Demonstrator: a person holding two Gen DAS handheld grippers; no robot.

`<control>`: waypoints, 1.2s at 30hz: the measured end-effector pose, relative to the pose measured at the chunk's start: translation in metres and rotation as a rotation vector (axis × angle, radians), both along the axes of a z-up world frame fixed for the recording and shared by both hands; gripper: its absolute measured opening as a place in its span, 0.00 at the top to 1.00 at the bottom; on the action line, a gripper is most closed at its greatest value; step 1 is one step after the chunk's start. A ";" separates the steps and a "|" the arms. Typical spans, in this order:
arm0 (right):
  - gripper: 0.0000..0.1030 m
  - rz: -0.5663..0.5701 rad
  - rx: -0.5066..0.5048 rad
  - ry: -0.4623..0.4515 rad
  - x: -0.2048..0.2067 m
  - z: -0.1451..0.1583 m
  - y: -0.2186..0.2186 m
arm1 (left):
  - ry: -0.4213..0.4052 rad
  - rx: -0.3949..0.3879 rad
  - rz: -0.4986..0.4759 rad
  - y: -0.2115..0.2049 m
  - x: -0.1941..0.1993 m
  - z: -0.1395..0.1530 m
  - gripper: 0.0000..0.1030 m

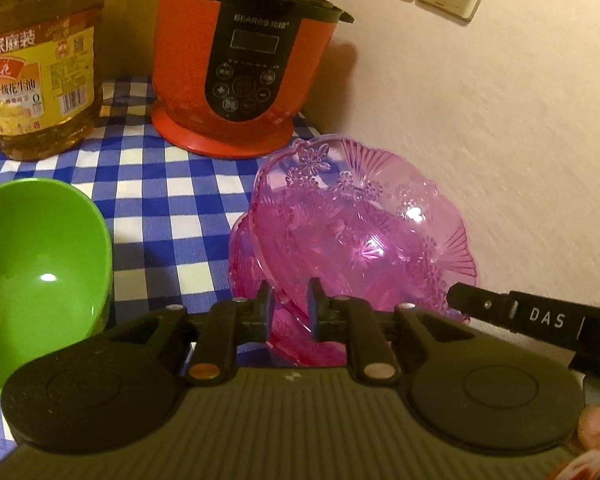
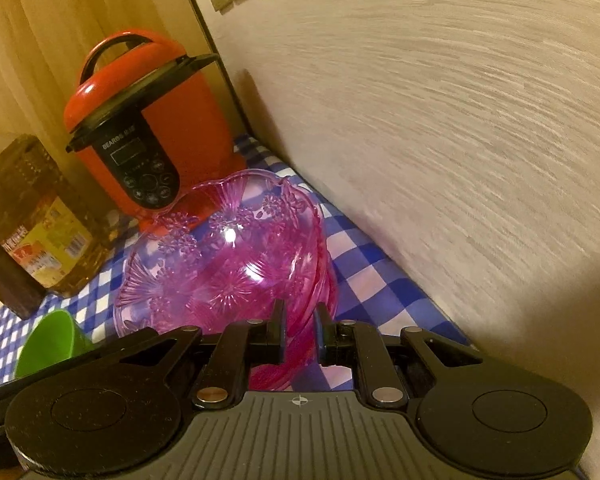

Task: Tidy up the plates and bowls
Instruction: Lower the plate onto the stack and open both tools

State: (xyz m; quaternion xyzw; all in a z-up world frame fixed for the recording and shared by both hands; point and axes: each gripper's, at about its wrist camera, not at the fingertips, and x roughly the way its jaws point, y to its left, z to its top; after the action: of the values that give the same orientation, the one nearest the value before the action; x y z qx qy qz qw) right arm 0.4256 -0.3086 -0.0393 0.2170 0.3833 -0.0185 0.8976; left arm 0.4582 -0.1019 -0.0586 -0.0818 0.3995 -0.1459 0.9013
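Blue-and-white checked cloth covers the table (image 1: 168, 208), which runs into a pale textured wall (image 1: 480, 140) on the right, so there is little room on that side. Two pink transparent bowls sit at the table's right edge: a tilted upper pink bowl (image 1: 352, 216) leans inside or against a lower pink bowl (image 1: 244, 264), and I cannot tell whether they are properly nested. The left claw (image 1: 290, 312) is narrowed around the near rim of the pink plastic, its jaws standing either side of the rim with a small gap; whether they actually pinch it is not clear. The right claw (image 2: 300, 332) stands the same way on the rim from the wall side, nearly closed, with contact equally uncertain.

Thin, slick plastic gripped only at the rim could slip or twist out if either claw pulls unevenly, and the bowl could then drop off the table edge. A swing leftward risks knocking the green bowl (image 1: 40, 272); a push forward could hit the red rice cooker (image 1: 240, 64) just behind or the oil bottle (image 1: 36, 80). Both claws tugging in opposite directions might crack the rim
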 end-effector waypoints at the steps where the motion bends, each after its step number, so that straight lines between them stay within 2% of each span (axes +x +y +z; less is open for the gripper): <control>1: 0.87 0.002 -0.006 0.000 0.001 -0.001 0.000 | 0.003 0.001 -0.002 0.000 0.000 -0.001 0.84; 13: 0.87 0.016 -0.045 0.015 0.007 -0.006 0.004 | 0.018 0.019 -0.005 -0.002 0.005 -0.005 0.83; 23: 0.86 0.030 -0.068 0.029 0.010 -0.010 0.007 | -0.003 0.036 -0.015 -0.003 0.003 -0.006 0.81; 27: 0.86 0.031 -0.074 0.023 0.014 -0.013 0.005 | 0.002 0.036 -0.035 -0.003 0.004 -0.008 0.71; 28: 0.85 0.029 -0.080 0.024 0.016 -0.014 0.005 | -0.013 0.055 -0.037 -0.005 0.002 -0.005 0.67; 29: 0.77 0.021 -0.085 0.020 0.016 -0.014 0.004 | -0.028 0.090 -0.023 -0.006 0.000 -0.002 0.56; 30: 0.63 0.009 -0.088 0.014 0.015 -0.014 0.002 | -0.045 0.113 -0.013 -0.007 -0.001 0.000 0.53; 31: 0.59 0.003 -0.076 0.008 0.015 -0.014 0.000 | -0.061 0.122 -0.008 -0.006 -0.002 0.002 0.53; 34: 0.57 -0.005 -0.052 0.008 0.015 -0.014 -0.003 | -0.034 0.072 0.011 0.003 0.001 0.001 0.53; 36: 0.57 -0.004 -0.047 0.007 0.014 -0.013 -0.003 | -0.037 0.075 0.019 0.006 0.001 0.000 0.53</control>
State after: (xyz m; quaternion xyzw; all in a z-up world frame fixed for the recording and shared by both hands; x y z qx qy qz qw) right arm 0.4399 -0.3120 -0.0526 0.1964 0.3854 -0.0299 0.9011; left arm 0.4593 -0.0960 -0.0584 -0.0488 0.3874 -0.1239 0.9122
